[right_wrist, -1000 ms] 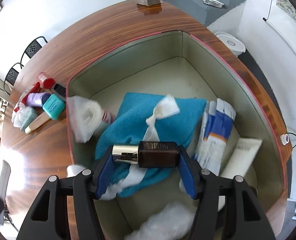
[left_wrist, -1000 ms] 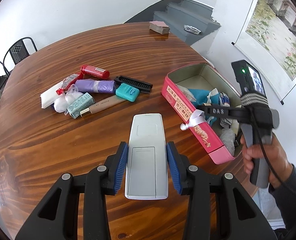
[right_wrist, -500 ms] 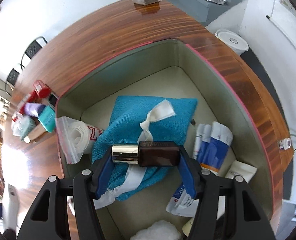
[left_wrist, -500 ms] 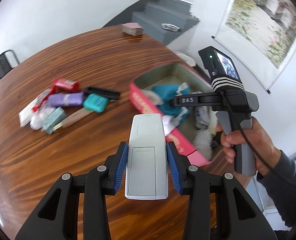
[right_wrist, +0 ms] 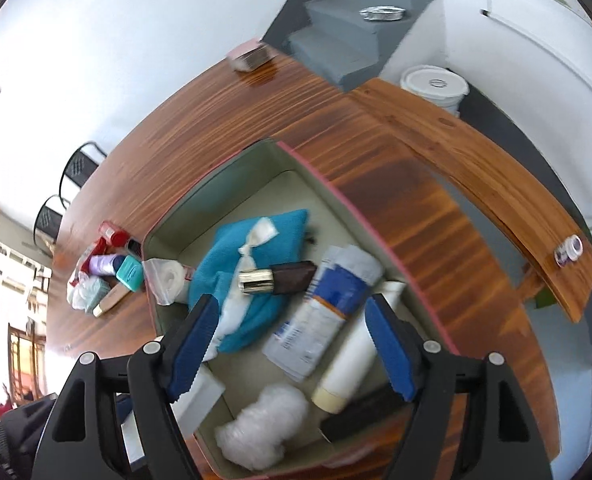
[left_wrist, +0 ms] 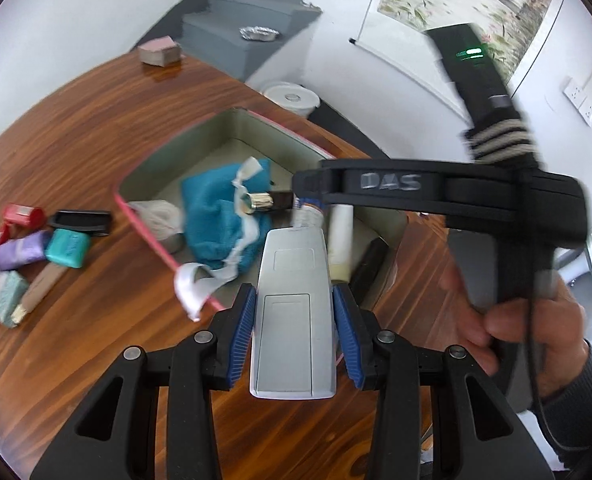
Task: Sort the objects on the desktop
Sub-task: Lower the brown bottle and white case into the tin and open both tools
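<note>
Clamping a flat grey remote control [left_wrist: 294, 312], the left gripper [left_wrist: 294, 320] nears the pink-rimmed open tin box [right_wrist: 316, 168]. The right gripper [right_wrist: 292, 344] hangs empty, jaws opening above a brown gold-capped bottle [right_wrist: 280, 278] lying inside. A cluster of small toiletries [left_wrist: 36, 256] waits on the wooden surface [left_wrist: 96, 128].

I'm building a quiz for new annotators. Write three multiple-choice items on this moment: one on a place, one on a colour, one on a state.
1. Where does the brown bottle with the gold cap lie?
A. On the teal pouch inside the pink box
B. On the table beside the comb
C. Between the right pads

2. What colour are the pads of each hand-held gripper?
A. Red
B. Blue
C. Green

3. What is the left hand-held gripper doing?
A. Standing open and empty
B. Clamping a white remote control
C. Clamping a tube

Key: 1 A, the bottle rests on the teal pouch within the pink box. 2 B, both views show ribbed blue pads. 3 B, its pads press the sides of the white remote control, while the right hand-held gripper is opening with nothing held.
</note>
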`<state>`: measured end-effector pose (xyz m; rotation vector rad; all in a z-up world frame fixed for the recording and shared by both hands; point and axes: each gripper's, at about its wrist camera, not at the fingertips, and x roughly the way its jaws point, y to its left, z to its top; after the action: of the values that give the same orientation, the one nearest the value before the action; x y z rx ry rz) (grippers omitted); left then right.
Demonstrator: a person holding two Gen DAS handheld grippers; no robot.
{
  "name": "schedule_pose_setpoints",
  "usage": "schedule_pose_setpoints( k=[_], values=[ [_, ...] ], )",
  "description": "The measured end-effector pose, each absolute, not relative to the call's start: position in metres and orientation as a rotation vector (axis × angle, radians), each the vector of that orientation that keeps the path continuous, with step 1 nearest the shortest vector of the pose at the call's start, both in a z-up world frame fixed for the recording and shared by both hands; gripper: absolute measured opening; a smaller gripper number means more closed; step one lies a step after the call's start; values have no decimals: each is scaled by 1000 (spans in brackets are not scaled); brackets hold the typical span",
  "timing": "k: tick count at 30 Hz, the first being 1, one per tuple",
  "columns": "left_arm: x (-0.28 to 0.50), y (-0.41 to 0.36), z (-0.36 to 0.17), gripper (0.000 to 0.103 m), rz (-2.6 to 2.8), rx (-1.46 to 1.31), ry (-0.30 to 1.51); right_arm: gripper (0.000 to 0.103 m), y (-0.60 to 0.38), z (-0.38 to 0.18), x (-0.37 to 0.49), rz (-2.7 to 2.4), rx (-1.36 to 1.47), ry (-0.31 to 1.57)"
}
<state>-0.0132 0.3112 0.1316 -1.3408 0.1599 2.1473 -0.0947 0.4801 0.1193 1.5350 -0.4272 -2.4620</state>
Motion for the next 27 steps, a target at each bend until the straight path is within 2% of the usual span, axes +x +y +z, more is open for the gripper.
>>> schedule_pose_setpoints(
  k=[13, 27],
  values=[
    [-34, 330, 90, 45, 2089, -1480, 189, 79, 500, 107, -82, -2466, 1579, -466],
    [-35, 276, 122, 45, 2182, -1439, 26, 79, 485, 107, -76, -2460, 1586, -445]
  ],
)
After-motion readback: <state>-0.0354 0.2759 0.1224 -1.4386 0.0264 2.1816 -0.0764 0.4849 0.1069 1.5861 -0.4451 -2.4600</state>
